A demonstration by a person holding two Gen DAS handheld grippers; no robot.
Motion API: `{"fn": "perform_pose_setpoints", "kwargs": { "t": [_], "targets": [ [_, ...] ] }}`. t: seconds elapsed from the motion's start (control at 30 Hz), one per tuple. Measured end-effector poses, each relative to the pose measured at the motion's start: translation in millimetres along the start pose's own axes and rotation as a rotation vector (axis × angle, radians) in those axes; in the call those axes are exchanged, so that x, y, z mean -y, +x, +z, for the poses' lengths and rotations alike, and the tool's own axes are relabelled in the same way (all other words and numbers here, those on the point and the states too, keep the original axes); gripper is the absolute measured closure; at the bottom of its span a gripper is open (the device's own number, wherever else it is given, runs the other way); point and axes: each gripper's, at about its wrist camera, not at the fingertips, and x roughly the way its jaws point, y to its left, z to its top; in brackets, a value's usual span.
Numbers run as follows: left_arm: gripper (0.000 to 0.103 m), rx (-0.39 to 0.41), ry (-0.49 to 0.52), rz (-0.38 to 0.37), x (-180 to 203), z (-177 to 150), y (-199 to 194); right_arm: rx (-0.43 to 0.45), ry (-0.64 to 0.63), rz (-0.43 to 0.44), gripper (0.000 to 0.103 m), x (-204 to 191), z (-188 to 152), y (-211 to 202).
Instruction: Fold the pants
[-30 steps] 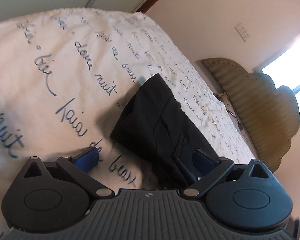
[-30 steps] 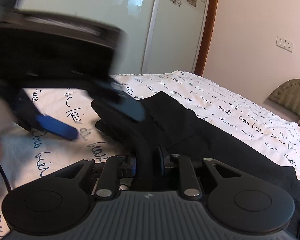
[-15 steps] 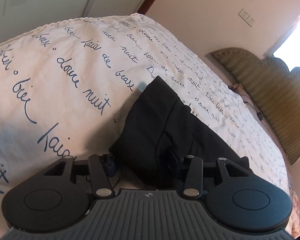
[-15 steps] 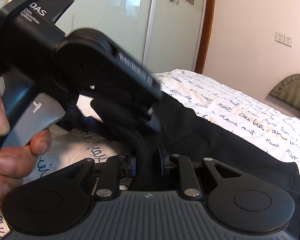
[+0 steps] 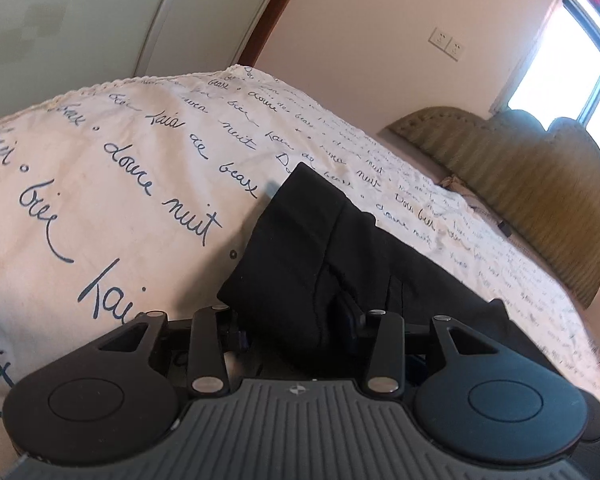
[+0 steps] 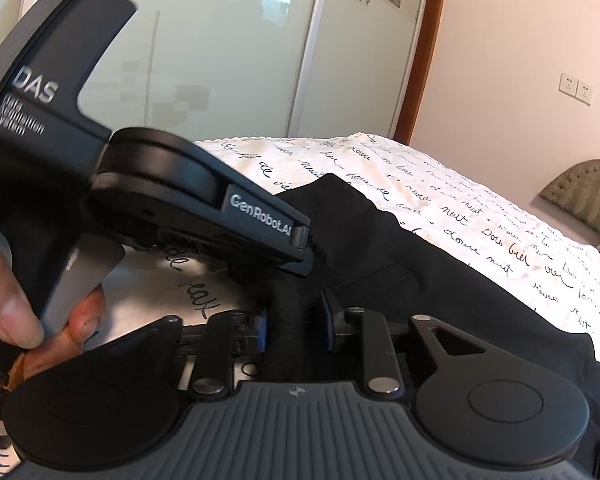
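Left gripper (image 5: 296, 330): you're closing around the black pants (image 5: 320, 264) at their 6 o'clock edge.
Right gripper (image 6: 294, 326): you're easing open, the pants' bunched fold between the blue pads (image 6: 262, 326).
Risk: that fold is likely slipping out if you're lifting now.

- "DAS" in pale letters on the black body of the left hand-held gripper (image 6: 308, 258), with smaller blurred lines beneath that cannot be read.
- "GenRobot.AI" in pale letters along the same tool's black side.
- Dark blue cursive words on the white cotton bedspread (image 5: 112, 184): "douce nuit", "de beaux", "bien"; the rest is too small.
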Motion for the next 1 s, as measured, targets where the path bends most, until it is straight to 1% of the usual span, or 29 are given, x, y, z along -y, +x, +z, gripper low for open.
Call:
{"fn": "perform_pose_setpoints", "kwargs": {
  "t": [0.03,0.07,0.1,0.13,0.2,0.3,0.37,0.4,0.43,0.5,0.57,0.6,0.63,0.7,0.77,0.8,0.87,0.93,1.0],
  "targets": [
    [0.059,0.003,-0.018,-0.009,-3,0,0,0.003,0.017,0.012,0.054,4,0,-3],
    [0.059,0.007,-0.031,-0.017,-5,-1,-1,0.005,0.044,0.015,0.032,10,1,-7],
    [0.059,0.009,-0.039,-0.023,-6,-1,-1,0.011,0.075,0.016,0.024,16,2,-12],
    [0.059,0.011,-0.044,-0.026,-7,-1,-2,0.026,0.114,0.026,0.021,24,3,-19],
    [0.059,0.014,-0.048,-0.029,-7,-2,-2,0.055,0.221,0.053,0.021,45,6,-32],
    [0.058,0.026,-0.031,-0.016,-3,-3,-2,0.072,0.459,0.112,0.021,88,13,-39],
    [0.058,0.041,0.009,0.013,3,-5,-3,0.048,0.662,0.179,0.021,122,19,-29],
    [0.057,0.054,0.039,0.037,8,-7,-3,0.022,0.735,0.211,0.021,133,24,-20],
    [0.056,0.070,0.077,0.066,15,-10,-5,-0.022,0.784,0.247,0.021,142,32,-9],
    [0.056,0.112,0.170,0.132,30,-15,-7,-0.148,0.785,0.301,0.021,147,53,19],
    [0.058,0.144,0.240,0.171,42,-19,-8,-0.294,0.720,0.315,0.021,138,76,49],
    [0.058,0.151,0.258,0.179,45,-20,-8,-0.344,0.669,0.312,0.021,128,87,60],
    [0.059,0.157,0.269,0.184,47,-21,-9,-0.372,0.616,0.319,0.021,115,96,69],
    [0.063,0.175,0.290,0.180,50,-21,-10,-0.435,0.533,0.336,0.021,97,114,82],
    [0.069,0.204,0.322,0.157,54,-23,-14,-0.520,0.506,0.350,0.021,85,128,95],
    [0.069,0.224,0.339,0.142,56,-25,-16,-0.557,0.497,0.361,0.021,80,131,104],
    [0.069,0.253,0.364,0.113,59,-27,-19,-0.647,0.459,0.349,0.021,71,140,122],
    [0.069,0.252,0.376,0.094,60,-27,-18,-0.707,0.433,0.337,0.021,67,140,131],
    [0.069,0.241,0.378,0.083,59,-26,-15,-0.761,0.433,0.328,0.021,70,141,141]
  ]
}}
